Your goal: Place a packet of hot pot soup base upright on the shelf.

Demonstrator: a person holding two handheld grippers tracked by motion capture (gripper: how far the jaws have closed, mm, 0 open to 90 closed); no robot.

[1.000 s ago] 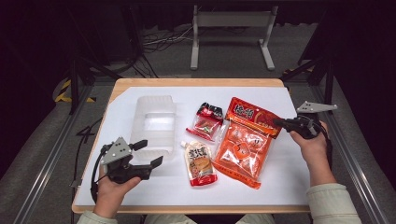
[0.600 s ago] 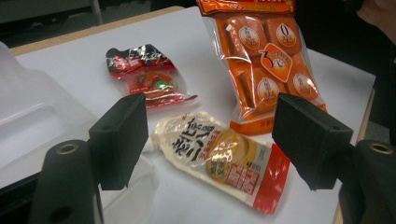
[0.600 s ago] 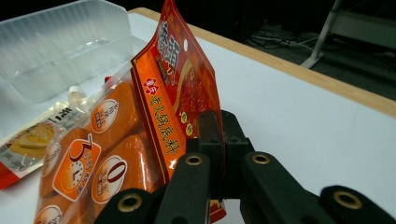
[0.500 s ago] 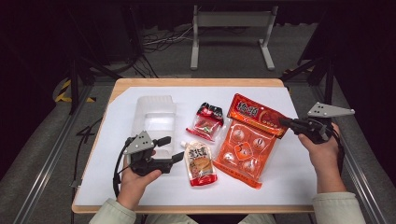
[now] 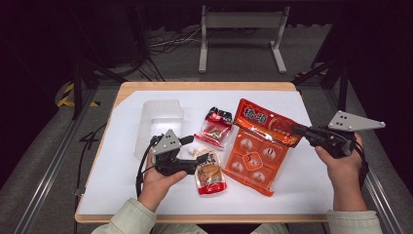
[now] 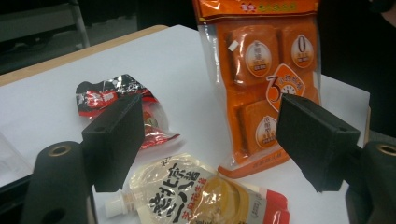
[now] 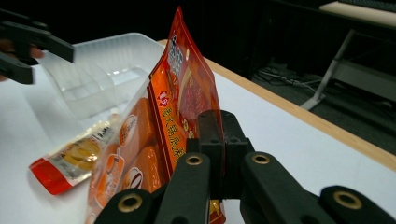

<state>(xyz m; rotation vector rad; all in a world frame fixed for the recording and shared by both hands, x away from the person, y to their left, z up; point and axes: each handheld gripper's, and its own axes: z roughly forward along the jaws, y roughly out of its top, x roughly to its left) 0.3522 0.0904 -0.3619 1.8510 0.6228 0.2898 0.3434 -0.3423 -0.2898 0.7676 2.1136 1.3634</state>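
Note:
My right gripper (image 5: 298, 130) is shut on the top edge of a big orange snack packet (image 5: 255, 151), at the table's right. That edge is lifted while the packet's lower end rests on the white table. In the right gripper view the jaws (image 7: 217, 126) pinch the packet (image 7: 187, 93), which stands up on edge. My left gripper (image 5: 194, 152) stands open beside the spout end of a tan and red spout pouch (image 5: 210, 171). The left gripper view shows the pouch (image 6: 196, 198) lying low between the open pads (image 6: 116, 135), untouched, with the orange packet (image 6: 266, 70) beyond.
A small red snack packet (image 5: 216, 126) lies in the middle of the table. A clear plastic container (image 5: 158, 122) sits at the back left, just behind my left hand. The white table top (image 5: 122, 190) has wooden edges, and dark floor and stands lie around it.
My left gripper has moved right, up to the spout pouch. My right gripper has risen and drawn right, lifting the orange packet's top edge.

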